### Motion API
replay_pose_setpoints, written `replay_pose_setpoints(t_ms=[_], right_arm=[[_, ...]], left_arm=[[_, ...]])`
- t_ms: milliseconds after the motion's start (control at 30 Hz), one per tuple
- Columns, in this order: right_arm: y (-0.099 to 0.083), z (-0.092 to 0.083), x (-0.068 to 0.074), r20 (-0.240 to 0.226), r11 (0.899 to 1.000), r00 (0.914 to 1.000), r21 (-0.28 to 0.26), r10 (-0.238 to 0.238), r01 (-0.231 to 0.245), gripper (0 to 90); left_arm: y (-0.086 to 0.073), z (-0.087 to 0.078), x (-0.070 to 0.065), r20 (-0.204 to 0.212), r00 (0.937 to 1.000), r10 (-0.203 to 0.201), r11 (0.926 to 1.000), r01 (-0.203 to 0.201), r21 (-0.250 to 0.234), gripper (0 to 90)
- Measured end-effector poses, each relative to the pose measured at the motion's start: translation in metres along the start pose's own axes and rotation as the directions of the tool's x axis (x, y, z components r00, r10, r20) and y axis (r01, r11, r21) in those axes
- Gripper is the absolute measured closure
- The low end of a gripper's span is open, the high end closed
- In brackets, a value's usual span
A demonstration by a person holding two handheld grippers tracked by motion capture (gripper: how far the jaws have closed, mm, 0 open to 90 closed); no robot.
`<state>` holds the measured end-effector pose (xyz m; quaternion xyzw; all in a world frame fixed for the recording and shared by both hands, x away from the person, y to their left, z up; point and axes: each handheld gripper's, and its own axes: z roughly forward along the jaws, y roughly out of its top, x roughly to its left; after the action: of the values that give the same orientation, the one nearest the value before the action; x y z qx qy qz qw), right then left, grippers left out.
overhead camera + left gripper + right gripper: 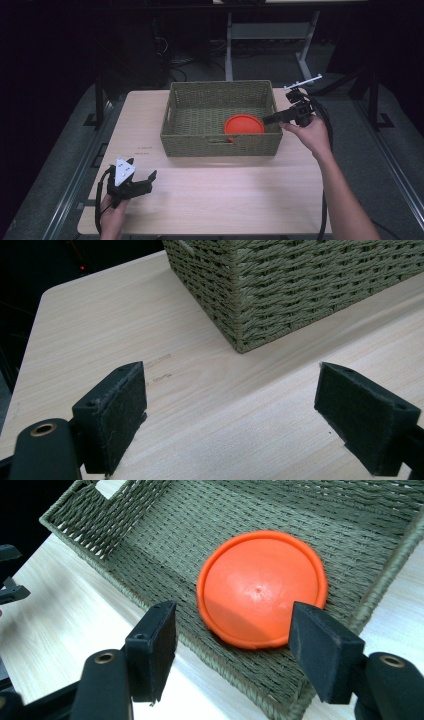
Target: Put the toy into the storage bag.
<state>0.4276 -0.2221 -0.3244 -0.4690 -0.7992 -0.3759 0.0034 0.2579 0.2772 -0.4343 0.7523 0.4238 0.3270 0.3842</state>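
Basket [220, 145]: a woven green box at the far middle of my table [220, 200], open at the top, with a handle slot cut into its near wall.

Plate [244, 124]: an orange round one lying face down on the basket floor, toward the right end and close against the near wall. In the right gripper view it [260, 587] shows whole, rim down on the weave, with a small dimple at its middle.

Right gripper [272, 119]: I hold it at the basket's right end, its tip over the rim and pointed at the plate. My jaws stand apart with nothing between them (the pads frame the plate's near edge in the right gripper view [232, 650] but touch neither it nor the weave).

Left gripper [145, 181]: it rests low at the near left corner of the table, well apart from the basket. My jaws are wide apart and bare, over plain wood; in the left gripper view [232, 415] the basket's near left corner [240, 325] stands ahead of them.

Table marks [160, 367]: a couple of faint smudges on the wood just beyond my left pad.
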Motion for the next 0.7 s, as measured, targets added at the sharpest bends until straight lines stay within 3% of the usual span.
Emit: replay_pose_setpoints(t_ms=[700], right_arm=[[-0.02,-0.02,0.004,-0.007,0.999,0.9997,-0.028,-0.025,0.024,33.8]], left_arm=[[0.0,0.0,-0.001,0.0,1.0,0.004,1.0,-0.004,0.0,12.8]])
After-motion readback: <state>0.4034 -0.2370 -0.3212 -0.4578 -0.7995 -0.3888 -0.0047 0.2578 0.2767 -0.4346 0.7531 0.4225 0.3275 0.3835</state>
